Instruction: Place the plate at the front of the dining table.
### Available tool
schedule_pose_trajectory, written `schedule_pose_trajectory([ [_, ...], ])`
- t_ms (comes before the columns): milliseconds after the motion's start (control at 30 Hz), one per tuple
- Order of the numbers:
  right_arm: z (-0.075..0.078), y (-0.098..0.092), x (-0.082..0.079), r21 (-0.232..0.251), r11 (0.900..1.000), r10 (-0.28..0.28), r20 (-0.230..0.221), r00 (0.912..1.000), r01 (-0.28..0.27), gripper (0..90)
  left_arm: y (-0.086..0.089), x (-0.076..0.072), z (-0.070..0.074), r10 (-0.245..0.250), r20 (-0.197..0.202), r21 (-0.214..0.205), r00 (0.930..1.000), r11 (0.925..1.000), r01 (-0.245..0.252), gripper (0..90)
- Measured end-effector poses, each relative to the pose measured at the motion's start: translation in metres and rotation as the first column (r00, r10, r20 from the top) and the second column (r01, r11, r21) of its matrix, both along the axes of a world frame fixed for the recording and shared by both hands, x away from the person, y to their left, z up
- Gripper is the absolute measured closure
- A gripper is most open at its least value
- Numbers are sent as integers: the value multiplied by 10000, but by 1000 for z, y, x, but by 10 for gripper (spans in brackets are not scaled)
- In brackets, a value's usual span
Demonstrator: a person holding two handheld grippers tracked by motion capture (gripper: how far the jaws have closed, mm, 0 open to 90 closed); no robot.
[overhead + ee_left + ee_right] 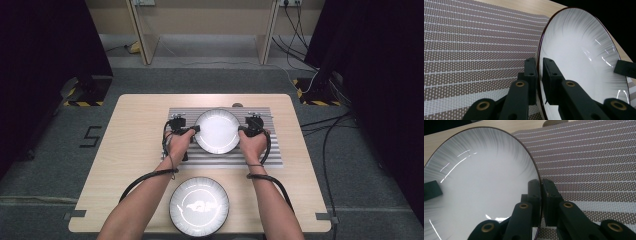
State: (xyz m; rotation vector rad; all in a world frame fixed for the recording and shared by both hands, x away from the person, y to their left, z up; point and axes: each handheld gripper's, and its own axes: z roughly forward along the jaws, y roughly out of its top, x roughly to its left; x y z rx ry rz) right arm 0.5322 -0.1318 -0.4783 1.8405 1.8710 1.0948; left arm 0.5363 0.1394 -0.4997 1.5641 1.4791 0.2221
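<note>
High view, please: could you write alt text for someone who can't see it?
A person's two hands each hold a black gripper, the left gripper and right gripper pinching opposite rims of a white plate over a striped placemat. A second plate sits nearer the person on the wooden table.

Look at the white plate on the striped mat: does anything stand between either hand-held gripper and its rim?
Nothing visible does. The left hand-held gripper has its jaws on either side of the plate rim, and the right hand-held gripper grips the opposite rim. The striped mat around the plate is bare; the second plate sits nearer the person.
</note>
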Motion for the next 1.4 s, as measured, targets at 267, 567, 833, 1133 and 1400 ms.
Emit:
schedule_pose_trajectory([
  [267, -2, 0, 2, -41, 10000, -59, -70, 10000, 58, 863, -1, 3, -2, 89, -205, 75, 9998, 9999, -87, 814],
  [567, 0, -3, 3, -167, 9998, -88, 6, 10000, 88, 869, -1, 4, -7, 277, -494, 666, 9984, 9975, -244, 811],
  [833, -1, -11, 1, -302, 9995, -125, 35, 9999, 126, 813, 5, 2, 0, 676, 86, 730, 9977, 9950, -681, 695],
  [1133, 0, -20, -13, -461, 9988, 175, 42, 9998, -172, 641, 24, -11, 14, 322, 741, 902, 9967, 9952, -388, 485],
  [1400, 4, -33, -38, -311, 9990, 333, 34, 9994, -332, 580, 48, -43, 25, -322, 1071, 446, 9937, 9986, 276, 432],
])
